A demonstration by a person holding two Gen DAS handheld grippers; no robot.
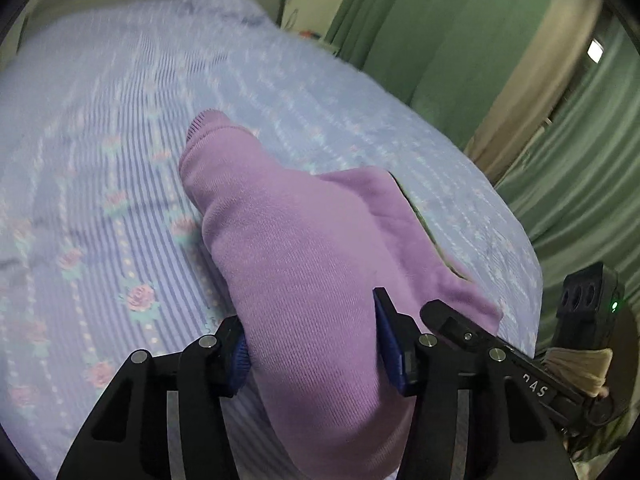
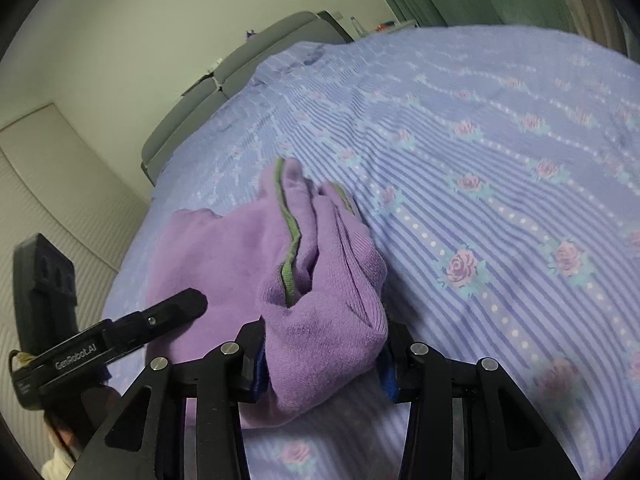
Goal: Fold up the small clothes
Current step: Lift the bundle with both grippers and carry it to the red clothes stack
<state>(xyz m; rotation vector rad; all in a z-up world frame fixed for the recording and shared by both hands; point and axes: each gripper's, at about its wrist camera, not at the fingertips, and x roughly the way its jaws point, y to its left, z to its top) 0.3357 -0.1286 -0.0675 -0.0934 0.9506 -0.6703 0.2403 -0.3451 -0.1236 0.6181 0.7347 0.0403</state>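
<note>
Both tools, left tool (image 1: 314, 350) and right tool (image 2: 324, 364), half-closed, pinch purple garment (image 1: 280, 240), lengthwise away across bedspread (image 1: 100, 140).

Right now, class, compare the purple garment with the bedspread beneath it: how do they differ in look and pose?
The purple garment is plain with a green trim; the bedspread is lilac, striped, with roses. The purple garment is bunched and gripped by both the left tool and the right tool; the bedspread lies spread out. Both are soft fabric.
</note>
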